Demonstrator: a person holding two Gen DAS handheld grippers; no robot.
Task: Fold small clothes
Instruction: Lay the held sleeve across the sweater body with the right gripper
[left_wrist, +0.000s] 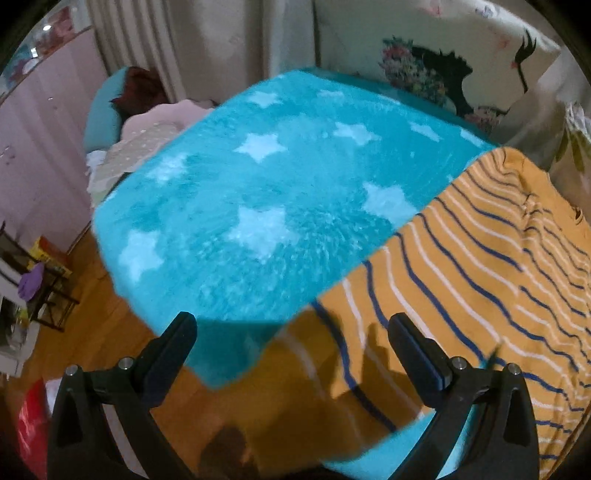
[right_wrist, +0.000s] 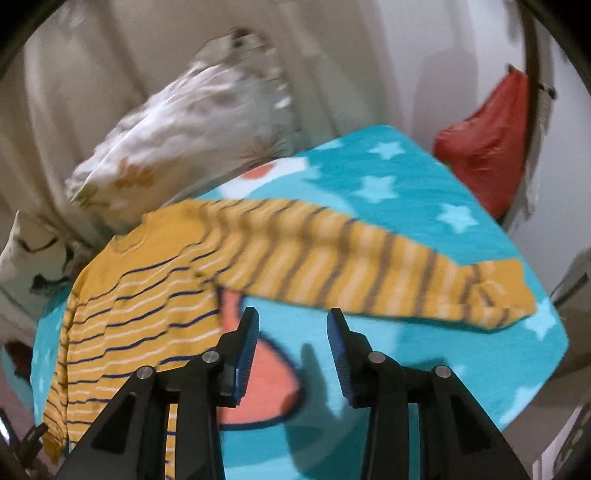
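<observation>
Mustard-yellow knit jumper with navy and white stripes (right_wrist: 140, 295) lies flat on turquoise fleece blanket with pale stars (left_wrist: 266, 192), body at one edge, one long sleeve (right_wrist: 369, 266) stretched sideways across blanket, likely spread so folds can start. Right gripper (right_wrist: 291, 325) hovers just beside sleeve, jaws apart, nothing between. Left gripper (left_wrist: 291, 332) over jumper hem, jaws wide, empty. White printed pillow (right_wrist: 192, 125) behind. No fold made yet.

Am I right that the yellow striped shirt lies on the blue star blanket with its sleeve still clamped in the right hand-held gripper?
Not quite. The yellow striped shirt does lie on the blue star blanket, but the right hand-held gripper is open and empty; its sleeve lies flat beyond the fingertips, as the right wrist view shows.
</observation>
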